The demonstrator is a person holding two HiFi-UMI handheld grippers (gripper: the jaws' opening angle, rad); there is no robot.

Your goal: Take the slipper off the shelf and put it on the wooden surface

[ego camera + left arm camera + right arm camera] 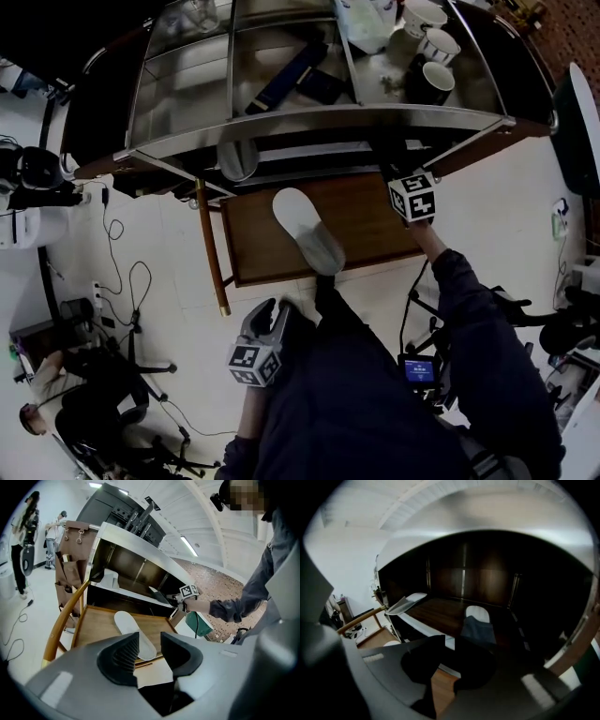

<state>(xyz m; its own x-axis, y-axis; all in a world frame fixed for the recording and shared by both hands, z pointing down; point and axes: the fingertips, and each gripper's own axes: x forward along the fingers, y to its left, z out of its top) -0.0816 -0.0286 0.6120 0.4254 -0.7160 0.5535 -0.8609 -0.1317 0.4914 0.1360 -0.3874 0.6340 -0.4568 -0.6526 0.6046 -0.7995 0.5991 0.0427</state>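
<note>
One white slipper [307, 228] lies flat on the wooden surface [253, 246], in front of the shelf [309, 122]. A second slipper [478, 623] sits inside that shelf, just beyond my right gripper [449, 656], whose jaws are slightly parted and pinch nothing. My left gripper [150, 645] hangs back, jaws spread and empty.

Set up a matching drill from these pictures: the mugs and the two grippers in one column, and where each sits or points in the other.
Things:
1. mugs
2. left gripper
3. right gripper

Places:
A. jaws apart, empty, aimed at a slipper inside the shelf
B. on the shelf's top
C. jaws apart, empty, aimed at the slipper on the wooden surface

Pairs: 1-B, 2-C, 3-A
</note>
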